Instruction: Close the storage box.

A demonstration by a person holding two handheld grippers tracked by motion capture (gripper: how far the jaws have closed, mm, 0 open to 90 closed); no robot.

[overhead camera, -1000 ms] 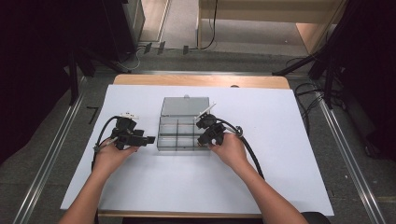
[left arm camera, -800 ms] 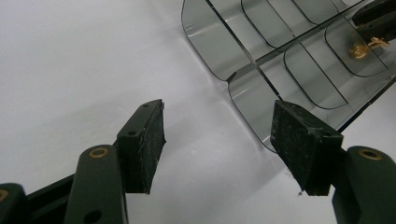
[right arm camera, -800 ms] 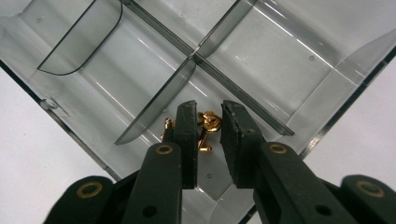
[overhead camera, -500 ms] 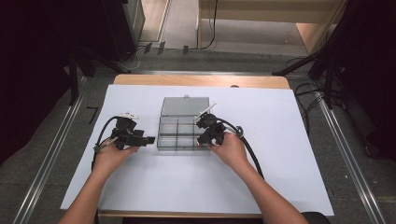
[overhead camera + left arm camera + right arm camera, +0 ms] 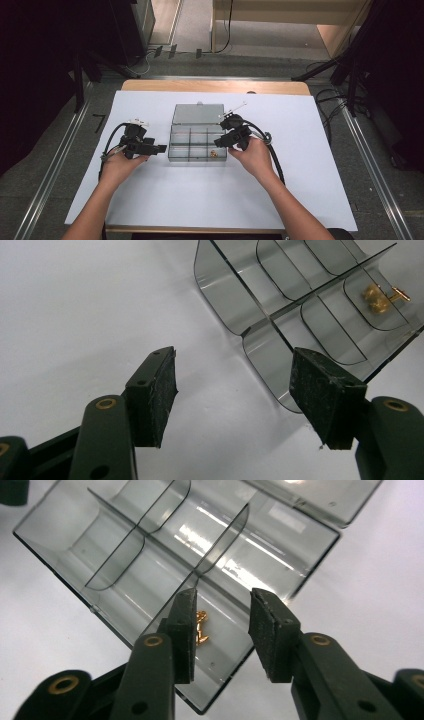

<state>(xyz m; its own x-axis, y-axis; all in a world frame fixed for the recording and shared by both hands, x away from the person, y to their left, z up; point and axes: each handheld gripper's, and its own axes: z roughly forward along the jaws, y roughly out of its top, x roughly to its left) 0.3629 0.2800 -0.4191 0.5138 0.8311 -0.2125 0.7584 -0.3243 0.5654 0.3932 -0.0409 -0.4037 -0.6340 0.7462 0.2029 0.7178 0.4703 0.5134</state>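
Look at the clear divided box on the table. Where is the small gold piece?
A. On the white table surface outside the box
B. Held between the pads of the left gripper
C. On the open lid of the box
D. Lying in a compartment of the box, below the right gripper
D. The small gold piece lies on the floor of a compartment of the clear divided box, just beyond the right gripper, whose open jaws hold nothing.
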